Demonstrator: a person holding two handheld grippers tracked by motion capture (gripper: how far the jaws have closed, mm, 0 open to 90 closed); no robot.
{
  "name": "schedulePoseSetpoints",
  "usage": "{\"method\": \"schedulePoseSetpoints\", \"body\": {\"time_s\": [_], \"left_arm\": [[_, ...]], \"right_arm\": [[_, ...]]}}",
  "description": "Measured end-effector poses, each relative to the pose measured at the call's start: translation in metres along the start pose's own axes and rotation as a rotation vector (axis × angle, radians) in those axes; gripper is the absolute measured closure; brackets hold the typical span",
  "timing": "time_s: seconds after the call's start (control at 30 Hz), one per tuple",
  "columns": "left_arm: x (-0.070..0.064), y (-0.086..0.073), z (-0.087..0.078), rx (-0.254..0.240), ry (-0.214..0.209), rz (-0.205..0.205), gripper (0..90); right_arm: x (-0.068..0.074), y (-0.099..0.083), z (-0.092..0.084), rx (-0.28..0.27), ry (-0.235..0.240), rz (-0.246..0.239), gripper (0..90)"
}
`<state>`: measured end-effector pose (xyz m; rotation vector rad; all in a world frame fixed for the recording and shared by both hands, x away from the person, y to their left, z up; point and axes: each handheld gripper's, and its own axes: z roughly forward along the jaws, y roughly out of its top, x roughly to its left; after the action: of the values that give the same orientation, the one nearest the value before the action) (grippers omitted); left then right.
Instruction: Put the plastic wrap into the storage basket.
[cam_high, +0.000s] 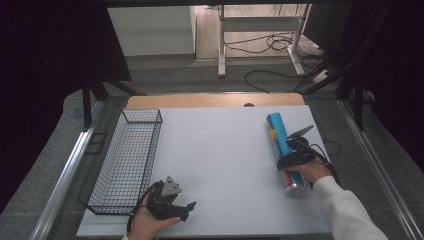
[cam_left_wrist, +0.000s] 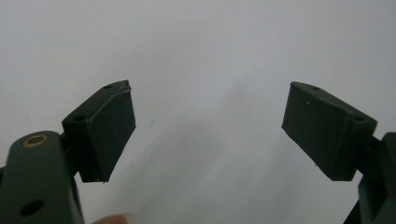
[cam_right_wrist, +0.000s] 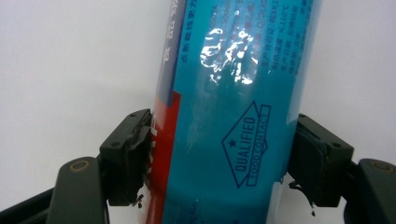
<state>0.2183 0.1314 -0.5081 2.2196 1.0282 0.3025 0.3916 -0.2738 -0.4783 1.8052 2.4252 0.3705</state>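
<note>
A blue tube (cam_high: 279, 142) with a red band and printed labels lies lengthwise on the white table (cam_high: 220, 160) at the right. My right gripper (cam_high: 286, 162) is shut on the blue tube near its near end. In the right gripper view both pads (cam_right_wrist: 128, 154) press against the sides of the tube (cam_right_wrist: 233, 93), which runs up between them. My left gripper (cam_high: 182, 209) rests low at the front left of the table, held in a hand. Its jaws stand wide apart over bare white surface, with nothing between the left gripper's (cam_left_wrist: 210, 126) pads.
A black wire basket (cam_high: 142, 110) stands along the table's left side, just beyond the left gripper. A wooden strip (cam_high: 215, 100) edges the table's far side. Metal rails run along both sides of the table. Cables and a desk frame (cam_high: 260, 30) lie on the floor beyond.
</note>
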Motion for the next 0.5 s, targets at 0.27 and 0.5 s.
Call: {"method": "schedulePoseSetpoints", "body": {"time_s": [0.27, 0.5], "left_arm": [[0.000, 0.001, 0.001, 0.001, 0.004, 0.000, 17.0], [-0.001, 0.000, 0.001, 0.002, 0.007, 0.003, 17.0]], "right_arm": [[0.008, -0.026, -0.007, 0.015, -0.022, -0.090, 27.8], [0.007, 0.000, -0.004, -0.016, 0.021, -0.051, 20.4]]}}
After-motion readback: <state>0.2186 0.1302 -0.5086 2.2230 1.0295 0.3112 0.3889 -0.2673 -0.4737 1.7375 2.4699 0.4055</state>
